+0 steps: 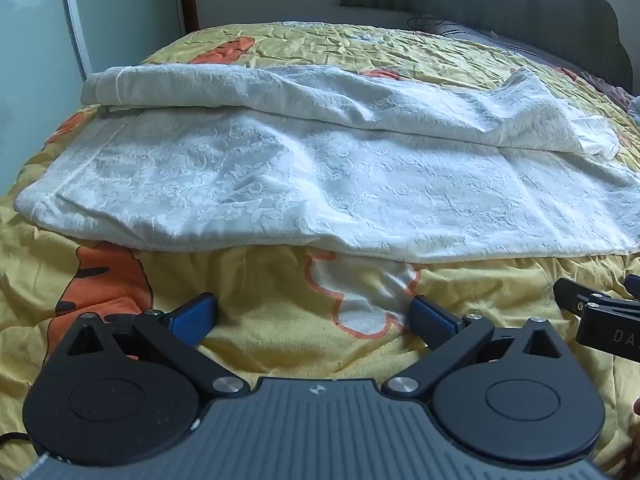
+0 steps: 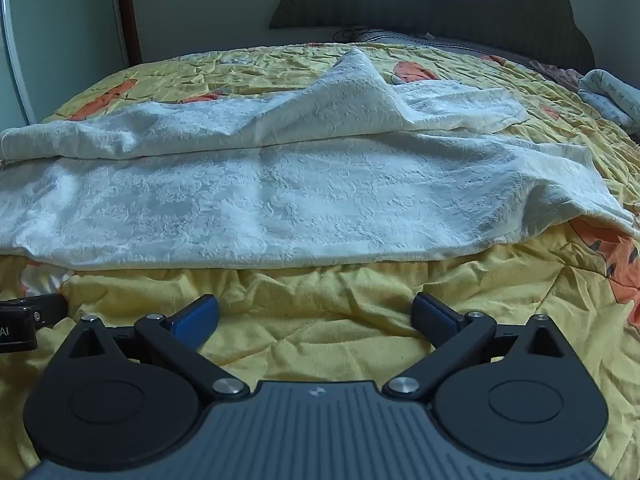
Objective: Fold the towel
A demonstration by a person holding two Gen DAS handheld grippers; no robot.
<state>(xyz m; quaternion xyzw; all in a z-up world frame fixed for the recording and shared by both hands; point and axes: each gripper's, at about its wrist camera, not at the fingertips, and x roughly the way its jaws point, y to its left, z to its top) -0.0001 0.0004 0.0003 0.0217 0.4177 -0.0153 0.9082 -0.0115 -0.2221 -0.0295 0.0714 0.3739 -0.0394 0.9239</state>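
The left gripper is hovering low over the bed, its jaws spread wide and pinching nothing; only the yellow quilt with orange cartoon prints is lying between them. The white towel is lying ahead of the jaws, apart from them, stretching across the bed from far left of the jaws to past their right side. Its far long edge is folded back over itself, forming a thick rumpled band along the towel's rear half, while the near half is lying in a flatter layer whose front hem is sitting just ahead of the jaw tips.

The right gripper is hovering beside the left one, its jaws likewise spread wide and empty over bare quilt. Ahead of these jaws the same towel is running across the view, its folded-back part rising to a peak beyond and slightly right of them. A dark headboard is standing far beyond both pairs of jaws.
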